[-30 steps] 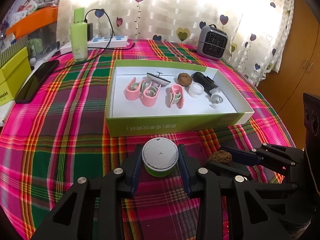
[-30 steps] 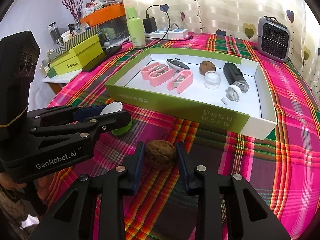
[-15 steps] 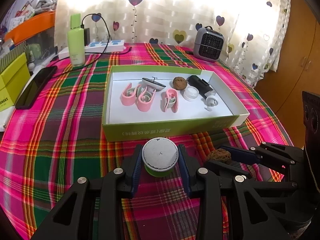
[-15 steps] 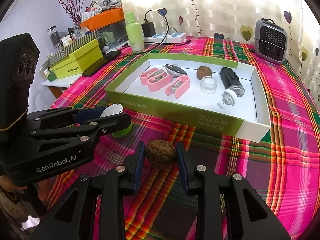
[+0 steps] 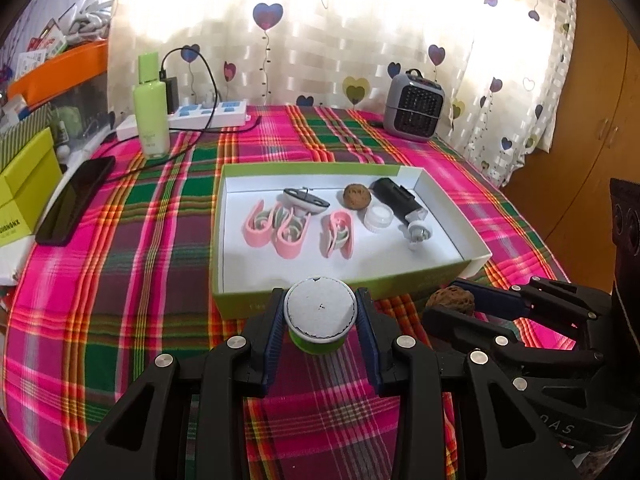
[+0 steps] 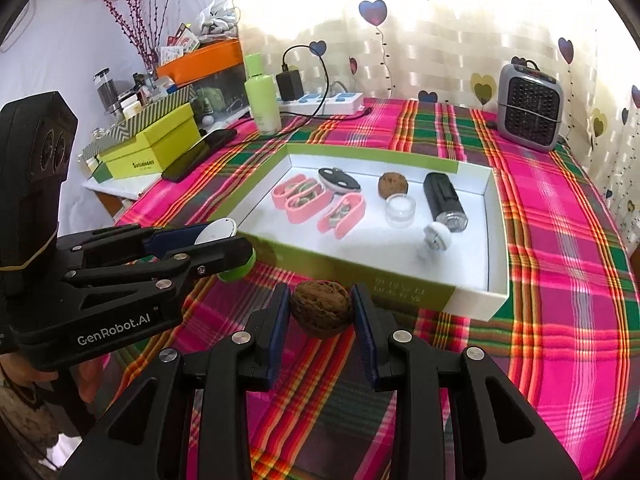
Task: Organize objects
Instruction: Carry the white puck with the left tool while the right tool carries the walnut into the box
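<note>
While the left gripper (image 5: 320, 320) clamps its pads on a small green jar with a white lid (image 5: 319, 316), the right gripper (image 6: 321, 312) is closed on a brown walnut (image 6: 321, 308); both are held just in front of the near wall of the green-edged box (image 5: 404, 280), above the cloth. Inside the box's white floor lie three pink clips (image 5: 296, 226), a dark oval gadget (image 5: 306, 199), a second walnut (image 5: 357, 196), a small clear jar (image 5: 378, 218), a black cylinder (image 5: 396, 196) and a white knob (image 5: 419, 236).

The box sits on a table spread with a plaid cloth (image 5: 120, 280) in pink, green and orange. Toward the far edge stand a pale green bottle (image 5: 151, 120), a white power strip (image 5: 208, 114) with a black charger plugged in, and a small grey heater (image 5: 414, 106). A black phone (image 5: 76, 200) lies at the left edge, beside yellow-green boxes (image 6: 156, 144). Behind hangs a pale curtain printed with hearts (image 5: 320, 40); a wooden cabinet (image 5: 592, 140) stands at the right, and a cluttered side shelf with an orange tray (image 6: 200, 60) and red branches at the left.
</note>
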The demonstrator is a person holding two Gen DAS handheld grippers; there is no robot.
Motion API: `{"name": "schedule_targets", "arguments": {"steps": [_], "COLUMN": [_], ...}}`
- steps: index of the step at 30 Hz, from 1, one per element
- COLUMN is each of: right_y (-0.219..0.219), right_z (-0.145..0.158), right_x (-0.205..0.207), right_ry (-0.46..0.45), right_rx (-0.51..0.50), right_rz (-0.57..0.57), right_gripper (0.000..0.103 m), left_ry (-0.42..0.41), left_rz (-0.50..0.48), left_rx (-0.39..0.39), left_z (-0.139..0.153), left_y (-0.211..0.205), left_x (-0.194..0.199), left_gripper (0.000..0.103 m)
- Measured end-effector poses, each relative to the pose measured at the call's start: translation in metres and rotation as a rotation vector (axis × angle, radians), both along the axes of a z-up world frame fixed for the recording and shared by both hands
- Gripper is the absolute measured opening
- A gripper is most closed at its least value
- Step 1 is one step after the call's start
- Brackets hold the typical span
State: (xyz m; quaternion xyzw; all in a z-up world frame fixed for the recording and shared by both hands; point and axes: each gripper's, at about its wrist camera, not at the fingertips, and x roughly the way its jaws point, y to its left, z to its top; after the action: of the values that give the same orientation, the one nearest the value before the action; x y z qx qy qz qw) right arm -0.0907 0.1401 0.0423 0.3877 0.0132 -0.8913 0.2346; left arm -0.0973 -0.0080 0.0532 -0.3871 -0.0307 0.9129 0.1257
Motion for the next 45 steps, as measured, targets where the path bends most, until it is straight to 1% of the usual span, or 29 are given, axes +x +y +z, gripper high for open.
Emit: {"name": "schedule_targets", "arguments": {"steps": [15, 22, 34, 40, 45], "right_y": [0.005, 0.008, 0.008, 0.007, 0.005], "right_z": [0.009, 0.012, -0.006, -0.011, -0.014], "right_x": [-0.020, -0.041, -0.075, -0.081, -0.081], "right_ry": [0.020, 0.033, -0.014, -0.025, -0.034], "right_rx": [-0.001, 0.011, 0.035, 0.035, 0.038], "right_rz": [-0.023, -0.042, -0.056, -0.052, -0.039], "right_gripper": [0.032, 0.032, 0.032, 0.032, 0.032], "left_ry": [0.014, 0.008, -0.044, -0.048, -0.060], "left_rz": [-0.008, -0.007, -0.004, -0.003, -0.022], "left_rx": [-0.005, 0.005, 0.003, 0.008, 0.007], "left_z": [0.009, 0.009, -0.013, -0.014, -0.017], "left_y": [0.000, 0.001, 0.005, 0.004, 0.008], "left_x": [-0.018, -0.039, -0.068, -0.071, -0.067], "left_gripper": [0.032, 0.032, 0.032, 0.032, 0.032]}}
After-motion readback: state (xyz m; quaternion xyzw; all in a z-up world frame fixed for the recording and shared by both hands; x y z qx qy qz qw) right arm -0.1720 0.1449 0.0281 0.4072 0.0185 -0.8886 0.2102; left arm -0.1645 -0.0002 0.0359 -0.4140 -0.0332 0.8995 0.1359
